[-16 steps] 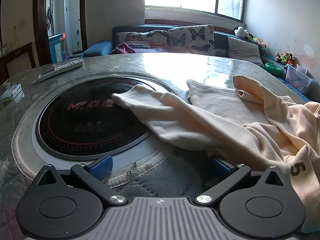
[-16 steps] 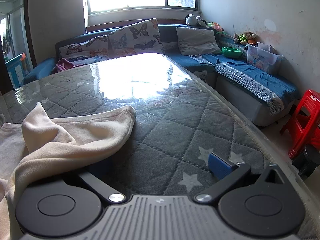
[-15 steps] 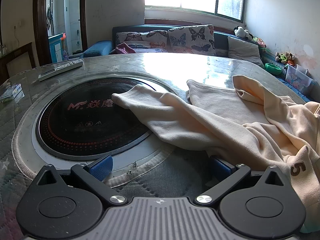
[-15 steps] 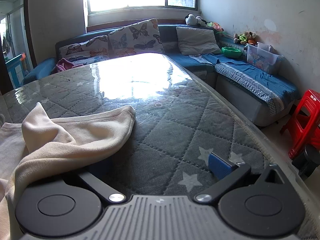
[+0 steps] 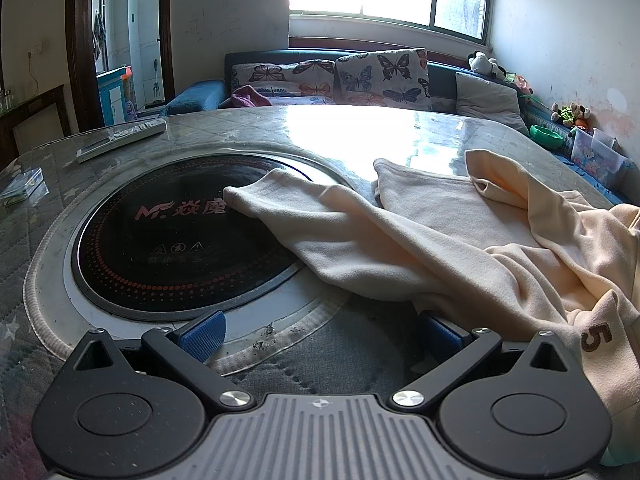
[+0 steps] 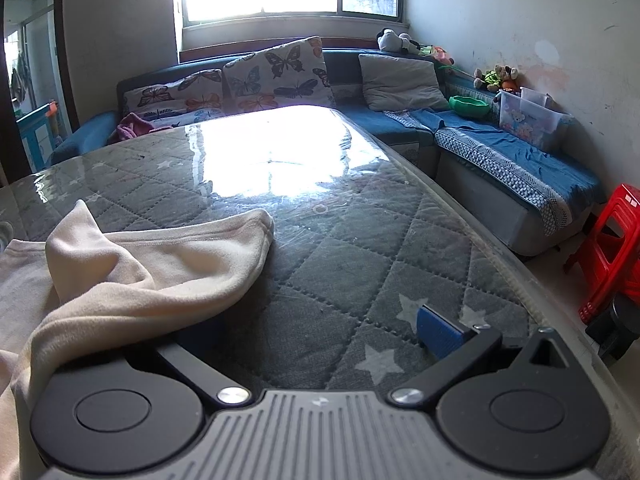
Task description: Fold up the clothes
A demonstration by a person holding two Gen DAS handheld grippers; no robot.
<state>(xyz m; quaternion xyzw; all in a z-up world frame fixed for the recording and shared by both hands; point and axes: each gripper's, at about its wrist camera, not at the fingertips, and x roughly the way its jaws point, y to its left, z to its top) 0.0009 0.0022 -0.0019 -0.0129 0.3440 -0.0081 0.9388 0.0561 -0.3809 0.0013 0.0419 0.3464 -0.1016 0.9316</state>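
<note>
Here the left gripper (image 5: 320,332) sits low at the bottom of its frame, its 2 blue-padded fingers (image 5: 202,334) spread wide with bare quilted table (image 5: 120,138) between them; the right-hand pad is partly tucked under the edge of the cream sweatshirt (image 5: 460,240), but nothing is pinched. The sweatshirt lies crumpled across the right half of that frame, 1 sleeve (image 5: 288,204) stretched toward the centre left so its cuff rests on the round black cooktop (image 5: 172,240) set into the table, and a brown numeral 5 shows at lower right. A remote control (image 5: 122,140) lies in the upper left on the tabletop, with a small clear box (image 5: 22,184) at the far left edge. In the right wrist view the right gripper (image 6: 320,332) is also spread wide over the star-patterned cover; its right pad is clear, while the left finger is hidden beneath the sweatshirt, which fills the lower left of that frame. A sofa (image 6: 500,152) with butterfly cushions (image 6: 276,74) runs along the top, and a red stool (image 6: 612,252) stands at the right edge
</note>
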